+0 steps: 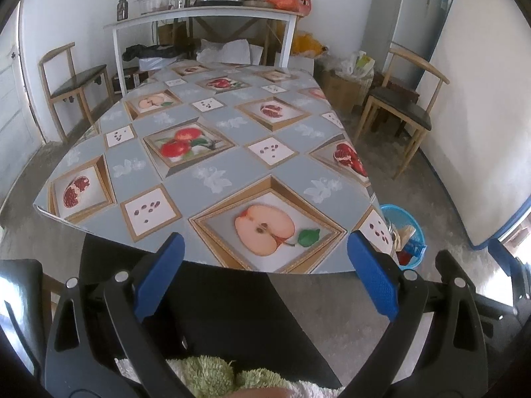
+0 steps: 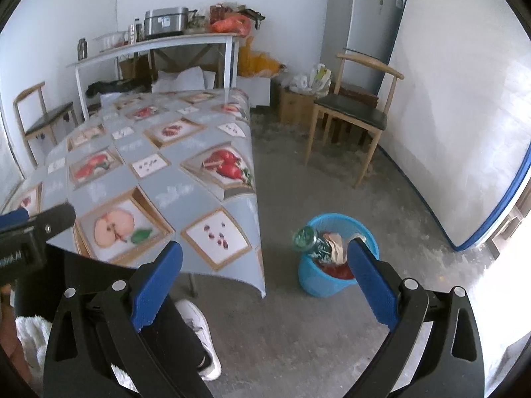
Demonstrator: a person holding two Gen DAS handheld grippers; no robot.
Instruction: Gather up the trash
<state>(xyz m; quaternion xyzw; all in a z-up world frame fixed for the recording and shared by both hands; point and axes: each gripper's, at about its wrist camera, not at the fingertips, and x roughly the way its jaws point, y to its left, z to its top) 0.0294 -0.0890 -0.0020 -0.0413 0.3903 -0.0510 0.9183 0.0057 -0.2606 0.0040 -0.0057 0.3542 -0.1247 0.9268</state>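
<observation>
A blue waste bin point(image 2: 327, 282) stands on the floor right of the table, holding a green bottle point(image 2: 307, 237), paper and red wrappers. It also shows in the left wrist view point(image 1: 410, 232), partly behind the table corner. My left gripper point(image 1: 265, 248) is open and empty, held over the near edge of the table point(image 1: 205, 162). My right gripper point(image 2: 265, 258) is open and empty, above the floor between the table corner and the bin. The table point(image 2: 186, 179) carries a fruit-print cloth with nothing on it.
Wooden chairs stand at the right point(image 2: 355, 112) and far left point(image 2: 39, 116). A white side table point(image 2: 152, 46) with pots and bags is at the back, a fridge point(image 2: 358, 23) and a leaning mattress point(image 2: 464, 106) to the right. My shoe point(image 2: 199, 335) is on the floor.
</observation>
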